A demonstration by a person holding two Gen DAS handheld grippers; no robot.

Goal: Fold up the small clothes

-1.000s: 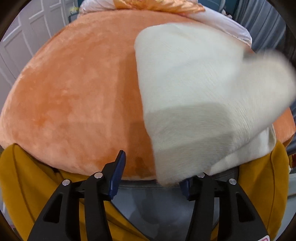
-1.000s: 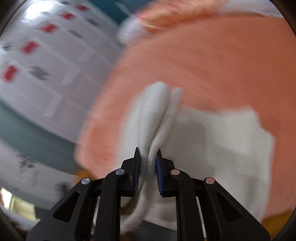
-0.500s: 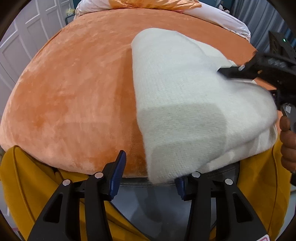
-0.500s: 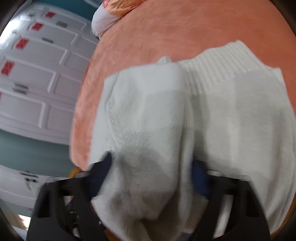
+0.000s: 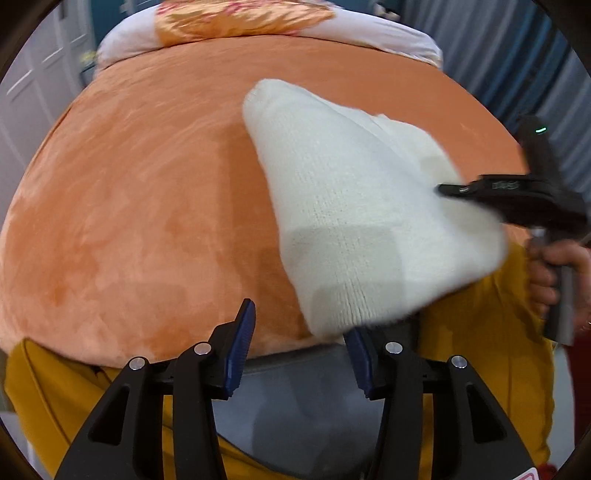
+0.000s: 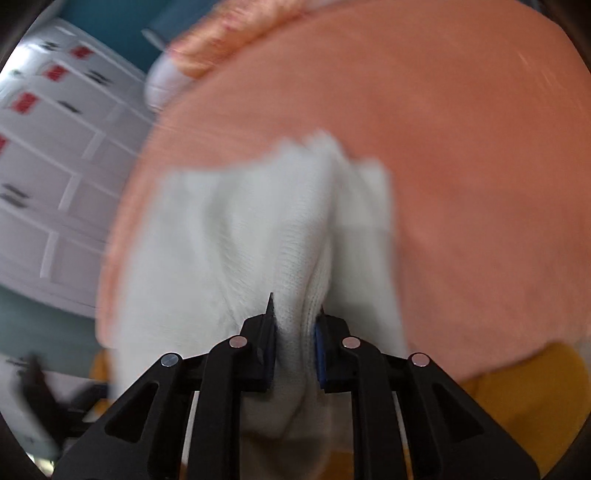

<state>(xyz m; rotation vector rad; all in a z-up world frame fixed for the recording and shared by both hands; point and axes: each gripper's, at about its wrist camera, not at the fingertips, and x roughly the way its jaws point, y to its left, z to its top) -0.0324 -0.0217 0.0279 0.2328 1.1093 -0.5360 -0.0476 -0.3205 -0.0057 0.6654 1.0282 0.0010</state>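
On the orange plush bedspread [image 5: 147,192], from centre out to 3 o'clock in the left wrist view, lay the white knit garment [image 5: 351,206], part folded w/ its near ribbed edge hanging past the bed's front edge at approx 5 o'clock. Left gripper [image 5: 299,347] sat at 6 o'clock, jaws spread wide, blue pads showing, nothing between them; garment's lower corner hung just above and in front of the right-hand finger, contact not clear. Right gripper [image 5: 448,190] came in from 3 o'clock in that view, black tip touching the garment's right side, w/ the right hand [image 5: 554,273] wrapped round its handle. Mustard-yellow fabric [image 5: 55,398] draped below the bedspread at 7 and 4 o'clock, grey fabric [image 5: 295,398] between the fingers at 6. Patterned orange pillow [image 5: 240,18] on a white pillow [image 5: 388,33] at 12 o'clock.

Right wrist view: right gripper [image 6: 293,332] at 6 o'clock, jaws nearly closed, pinching a bunched fold of the white knit garment [image 6: 240,240], cloth rising toward centre and spreading to 9 o'clock over the bedspread [image 6: 480,147]. Pic was motion-blurred. White panelled doors [image 6: 55,166] w/ red marks at 9–10 o'clock.
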